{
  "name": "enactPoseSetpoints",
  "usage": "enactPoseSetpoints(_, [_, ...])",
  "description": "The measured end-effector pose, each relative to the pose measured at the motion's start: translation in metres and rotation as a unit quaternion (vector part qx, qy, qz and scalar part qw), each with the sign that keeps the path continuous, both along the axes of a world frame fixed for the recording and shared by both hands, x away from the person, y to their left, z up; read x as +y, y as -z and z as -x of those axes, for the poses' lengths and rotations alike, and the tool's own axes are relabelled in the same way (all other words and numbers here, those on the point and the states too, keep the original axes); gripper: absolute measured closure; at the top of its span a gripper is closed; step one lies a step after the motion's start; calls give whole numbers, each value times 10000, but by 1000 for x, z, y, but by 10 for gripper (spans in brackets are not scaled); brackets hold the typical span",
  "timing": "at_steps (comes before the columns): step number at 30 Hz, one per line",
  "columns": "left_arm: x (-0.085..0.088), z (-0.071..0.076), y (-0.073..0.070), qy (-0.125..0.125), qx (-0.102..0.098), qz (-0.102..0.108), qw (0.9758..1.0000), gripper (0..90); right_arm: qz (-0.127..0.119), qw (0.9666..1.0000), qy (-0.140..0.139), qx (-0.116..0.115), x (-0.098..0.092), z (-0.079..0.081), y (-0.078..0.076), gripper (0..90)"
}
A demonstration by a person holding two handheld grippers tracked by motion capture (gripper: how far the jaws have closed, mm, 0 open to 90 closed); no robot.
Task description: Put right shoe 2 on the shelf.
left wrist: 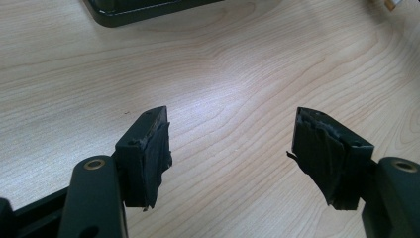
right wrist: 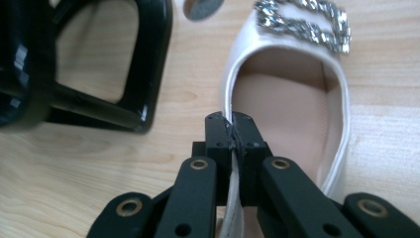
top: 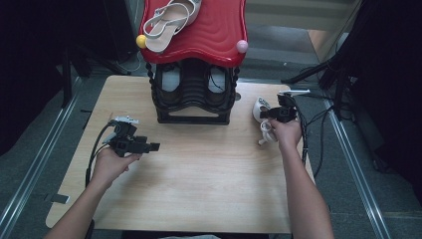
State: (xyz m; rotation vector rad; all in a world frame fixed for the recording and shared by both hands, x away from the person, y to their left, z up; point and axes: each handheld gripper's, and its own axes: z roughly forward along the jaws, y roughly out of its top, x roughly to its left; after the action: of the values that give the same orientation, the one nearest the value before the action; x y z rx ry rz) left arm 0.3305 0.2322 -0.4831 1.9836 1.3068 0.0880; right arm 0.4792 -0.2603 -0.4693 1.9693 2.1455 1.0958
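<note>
R hand-held gripper (top: 279, 114) sits at the counter's (top: 199, 189) right edge, forearm coming in from the bottom, wrist straight, jaws aimed away from the person. It is clamped on the side wall of a white sandal (right wrist: 292, 94), which lies on the counter just right of the black shoe rack (top: 193, 97). L hand-held gripper (top: 144, 146) rests low over the counter's left half, well apart from the rack, jaws pointing toward the middle; they stand wide apart w/ nothing between.

R gripper view gives the grip close up: both pads pinch the sandal's white edge (right wrist: 233, 148), beige insole beside them, a rhinestone buckle (right wrist: 304, 22) on the toe, and a rack leg at left. High view has the sandal as a small white shape w/ a loose strap (top: 266, 133) near the hand. It also has the rack's red wavy top (top: 209, 30) w/ a matching sandal (top: 171, 22) on it, plus shoes on the lower shelf. L gripper view has bare woodgrain and a corner of the rack base (left wrist: 143, 10).

Sandal heel is hidden by the R jaws; lower-shelf shoes are too dark to make out.
</note>
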Motion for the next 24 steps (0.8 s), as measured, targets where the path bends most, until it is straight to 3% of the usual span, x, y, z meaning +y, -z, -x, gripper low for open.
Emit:
enactPoseSetpoints(6, [-1,0,1,11,19,6,10000,313,-326,9994,55,-79,-5,1,-8,891])
enactPoseSetpoints(10, [-1,-1,1,10,20,2,10000,313,-202,9997,1,-151,-3,1,-18,891])
enactPoseSetpoints(14, [0,-1,1,13,22,8,10000,313,-322,9991,28,-256,-4,1,-34,891])
enactPoseSetpoints(24, [0,0,0,6,5,19,10000,312,-327,9982,-16,-500,-2,3,-80,890])
